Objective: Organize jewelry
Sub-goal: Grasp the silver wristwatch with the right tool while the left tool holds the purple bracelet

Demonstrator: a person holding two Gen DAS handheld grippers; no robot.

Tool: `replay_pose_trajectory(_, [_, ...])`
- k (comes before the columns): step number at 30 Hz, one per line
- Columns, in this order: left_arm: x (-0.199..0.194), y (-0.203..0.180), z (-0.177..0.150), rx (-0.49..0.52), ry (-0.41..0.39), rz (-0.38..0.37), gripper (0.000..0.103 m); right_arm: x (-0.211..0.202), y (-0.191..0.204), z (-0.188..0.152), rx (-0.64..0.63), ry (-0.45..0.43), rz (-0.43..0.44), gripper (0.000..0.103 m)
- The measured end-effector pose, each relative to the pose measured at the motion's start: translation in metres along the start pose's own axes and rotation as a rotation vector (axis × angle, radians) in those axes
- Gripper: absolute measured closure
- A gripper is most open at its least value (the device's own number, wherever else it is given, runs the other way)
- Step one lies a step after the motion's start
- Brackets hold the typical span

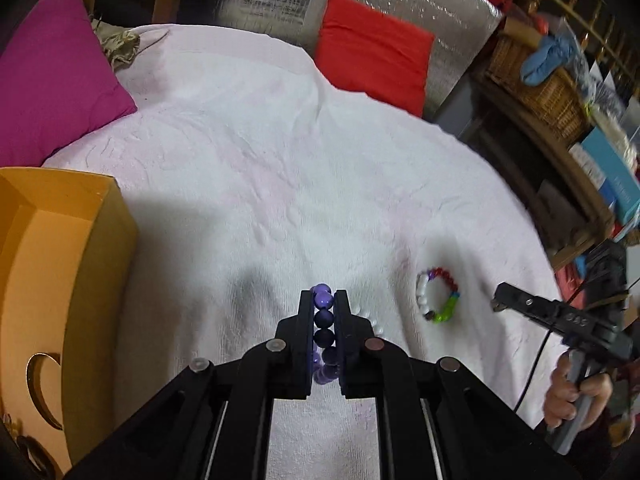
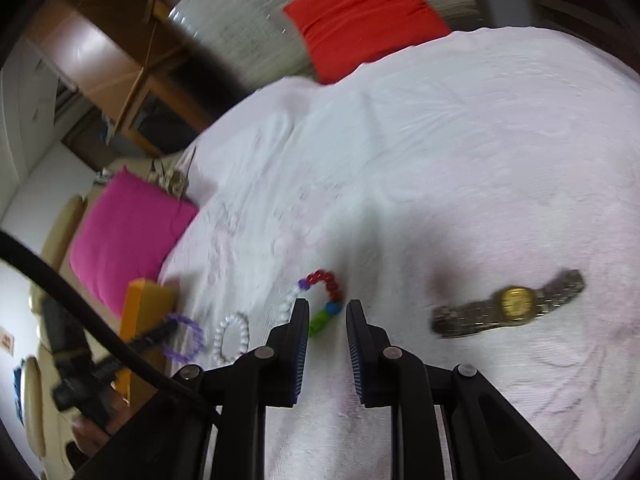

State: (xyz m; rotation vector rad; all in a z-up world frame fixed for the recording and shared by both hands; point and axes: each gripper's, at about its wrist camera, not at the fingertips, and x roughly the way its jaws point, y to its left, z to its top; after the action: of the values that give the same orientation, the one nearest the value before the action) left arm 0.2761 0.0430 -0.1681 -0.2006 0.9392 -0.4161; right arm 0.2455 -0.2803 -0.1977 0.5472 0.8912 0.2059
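Pink cushion [image 1: 52, 80]: at the far left edge of the white bedspread [image 1: 256, 152], partly lying on it.
Orange box [image 1: 60, 264]: open-topped, standing on the bedspread at the left, just beside the left gripper.
Left gripper [image 1: 324, 300]: fingers pressed onto the purple bead bracelet [image 1: 323, 300], which runs up the narrow gap between them; in the right wrist view the bracelet hangs as a loop from the tip, beside the box.
White bead bracelet [image 2: 231, 338]: flat on the bedspread just right of the left gripper, mostly hidden behind that gripper's finger in its own view.
Multicoloured bracelet [image 1: 437, 295]: a small ring of white, red, blue and green beads, lying free on the bedspread between the two grippers.
Red cushion [image 1: 372, 48]: at the far edge of the bedspread.
Right gripper [image 2: 327, 306]: fingers held a little apart, nothing between them, tips hovering just above the multicoloured bracelet.
Person's hand [image 1: 576, 396]: wrapped around the right gripper's handle.
Wristwatch [image 2: 512, 305]: gold face, metal band, stretched flat on the bedspread to the right.
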Motion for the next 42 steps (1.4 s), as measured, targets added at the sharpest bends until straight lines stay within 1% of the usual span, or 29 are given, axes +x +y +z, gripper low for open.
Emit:
replay_pose_trajectory(3, [0.006,0.003,0.001,0.006,0.013,0.037,0.094,-0.003,-0.006,0.002,0.03,-0.011,0.001,0.082])
replay_pose_trajectory(5, [0.011,0.006,-0.003,-0.007,0.038,0.041,0.094,-0.009,-0.016,0.006,0.059,-0.028,-0.017,0.076])
replay_pose_trajectory(7, [0.015,0.006,-0.005,-0.012,0.062,0.057,0.094,-0.018,-0.03,0.01,0.109,-0.042,-0.027,0.073])
replay_pose_trajectory(9, [0.015,0.007,-0.008,-0.01,0.069,0.061,0.094,-0.023,-0.043,0.012,0.149,-0.023,-0.047,0.073])
replay_pose_trajectory(12, [0.013,0.005,-0.009,-0.003,0.065,0.054,0.094,-0.031,-0.064,0.011,0.212,0.027,-0.047,0.073])
replay_pose_trajectory(14, [0.012,0.0,-0.008,0.009,0.055,0.054,0.094,-0.038,-0.08,0.009,0.268,0.039,-0.046,0.073])
replay_pose_trajectory(17, [0.013,-0.008,-0.008,0.027,0.044,0.046,0.094,-0.039,-0.102,0.008,0.359,0.049,-0.092,0.073])
replay_pose_trajectory(20, [0.011,-0.019,-0.007,0.046,0.027,0.032,0.094,-0.032,-0.121,0.008,0.455,0.07,-0.11,0.073])
replay_pose_trajectory(22, [0.011,-0.025,-0.008,0.063,0.02,0.032,0.094,-0.03,-0.125,0.008,0.49,0.065,-0.103,0.073])
replay_pose_trajectory(24, [0.012,-0.03,-0.008,0.078,0.022,0.026,0.094,-0.028,-0.127,0.01,0.515,0.033,-0.107,0.071])
replay_pose_trajectory(25, [0.013,-0.032,-0.009,0.082,0.023,0.023,0.094,-0.027,-0.127,0.011,0.519,0.023,-0.107,0.068])
replay_pose_trajectory(28, [0.014,-0.036,-0.008,0.082,0.024,0.02,0.094,-0.022,-0.119,0.019,0.492,-0.022,-0.1,0.048])
replay_pose_trajectory(29, [0.014,-0.036,-0.008,0.082,0.023,0.02,0.094,-0.02,-0.116,0.02,0.48,-0.033,-0.108,0.044])
replay_pose_trajectory(30, [0.015,-0.037,-0.008,0.08,0.023,0.02,0.094,-0.019,-0.113,0.022,0.47,-0.047,-0.118,0.044])
replay_pose_trajectory(33, [0.017,-0.037,-0.008,0.08,0.027,0.022,0.094,-0.01,-0.102,0.029,0.411,-0.074,-0.157,0.046])
replay_pose_trajectory(34, [0.017,-0.037,-0.008,0.08,0.026,0.022,0.094,-0.009,-0.1,0.031,0.393,-0.08,-0.166,0.058])
replay_pose_trajectory(35, [0.017,-0.037,-0.008,0.079,0.025,0.021,0.094,-0.006,-0.098,0.033,0.375,-0.075,-0.168,0.076])
replay_pose_trajectory(36, [0.017,-0.036,-0.007,0.076,0.024,0.019,0.094,-0.001,-0.097,0.033,0.366,-0.063,-0.161,0.082])
replay_pose_trajectory(37, [0.016,-0.035,-0.007,0.071,0.024,0.018,0.094,0.001,-0.097,0.034,0.36,-0.061,-0.158,0.086])
replay_pose_trajectory(39, [0.017,-0.033,-0.007,0.065,0.021,0.02,0.094,0.0,-0.09,0.037,0.323,-0.076,-0.16,0.088])
replay_pose_trajectory(40, [0.016,-0.032,-0.006,0.061,0.018,0.019,0.094,-0.001,-0.085,0.038,0.302,-0.08,-0.13,0.092])
replay_pose_trajectory(42, [0.015,-0.029,-0.006,0.053,0.013,0.023,0.094,-0.005,-0.077,0.038,0.264,-0.088,-0.078,0.096])
